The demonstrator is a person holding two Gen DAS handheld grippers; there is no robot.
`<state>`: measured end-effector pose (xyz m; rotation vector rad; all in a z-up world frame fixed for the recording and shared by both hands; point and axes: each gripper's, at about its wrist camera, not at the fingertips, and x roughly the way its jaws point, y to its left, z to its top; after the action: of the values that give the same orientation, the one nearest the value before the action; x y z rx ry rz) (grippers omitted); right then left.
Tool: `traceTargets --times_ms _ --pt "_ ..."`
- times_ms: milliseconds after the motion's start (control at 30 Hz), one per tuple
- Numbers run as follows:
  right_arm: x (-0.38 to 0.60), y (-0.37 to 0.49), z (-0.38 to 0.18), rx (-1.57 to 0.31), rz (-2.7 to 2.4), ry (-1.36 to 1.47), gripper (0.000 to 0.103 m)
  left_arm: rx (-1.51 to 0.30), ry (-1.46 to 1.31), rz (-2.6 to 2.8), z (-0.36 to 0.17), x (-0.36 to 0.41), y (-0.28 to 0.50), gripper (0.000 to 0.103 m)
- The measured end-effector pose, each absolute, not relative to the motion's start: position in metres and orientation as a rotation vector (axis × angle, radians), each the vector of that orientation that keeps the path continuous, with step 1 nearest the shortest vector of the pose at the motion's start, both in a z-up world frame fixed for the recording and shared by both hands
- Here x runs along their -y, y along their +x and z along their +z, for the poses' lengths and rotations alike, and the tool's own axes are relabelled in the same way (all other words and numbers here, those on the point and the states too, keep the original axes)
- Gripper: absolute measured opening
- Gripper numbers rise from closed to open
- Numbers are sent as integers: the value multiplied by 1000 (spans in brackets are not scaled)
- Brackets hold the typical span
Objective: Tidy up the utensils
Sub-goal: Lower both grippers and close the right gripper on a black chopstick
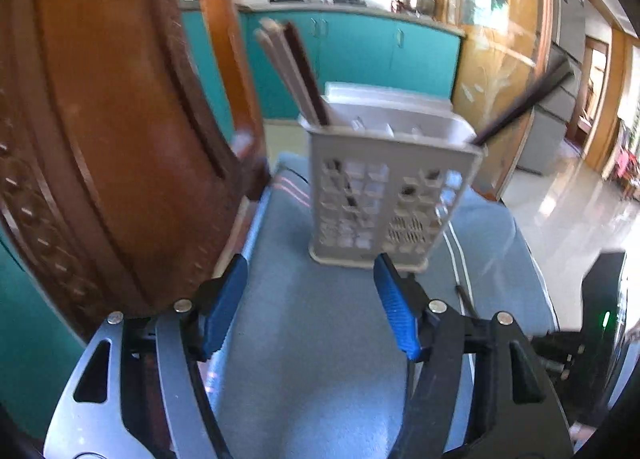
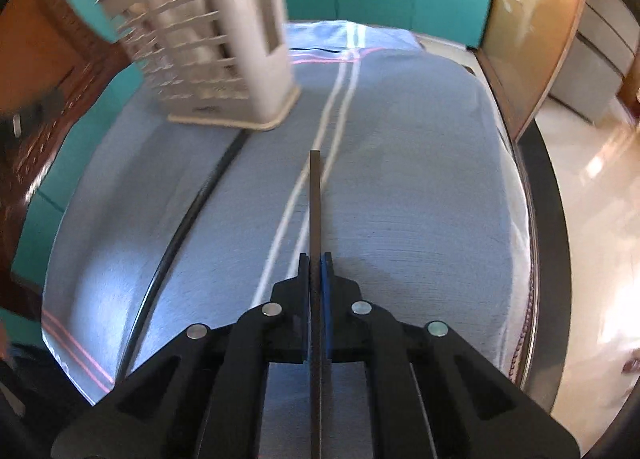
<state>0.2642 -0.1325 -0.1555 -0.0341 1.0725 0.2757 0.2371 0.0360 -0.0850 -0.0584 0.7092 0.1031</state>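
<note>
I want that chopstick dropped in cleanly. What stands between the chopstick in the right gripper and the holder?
Nothing visible. The right gripper is shut on the dark chopstick; only bare blue cloth lies between it and the white holder. Another chopstick lies off to the side.

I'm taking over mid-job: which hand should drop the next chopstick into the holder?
Right. The right gripper is already shut on a dark chopstick, with the utensil holder just ahead. The left gripper is open and empty.
</note>
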Motion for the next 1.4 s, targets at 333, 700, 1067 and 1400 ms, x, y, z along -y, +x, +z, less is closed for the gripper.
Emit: traceTargets --times_ms 333,700,1067,1400 --pt "136 266 -156 -1078 276 -28 6 -847 18 25 -121 -2 253 66" --pt "140 266 -154 -1069 286 -6 7 -961 -32 -59 -156 6 256 68" --pt "151 270 -142 -1027 263 40 7 -994 -34 -119 -167 20 266 68" --pt "156 273 -144 -1037 245 56 8 -1040 51 -135 -187 42 271 20"
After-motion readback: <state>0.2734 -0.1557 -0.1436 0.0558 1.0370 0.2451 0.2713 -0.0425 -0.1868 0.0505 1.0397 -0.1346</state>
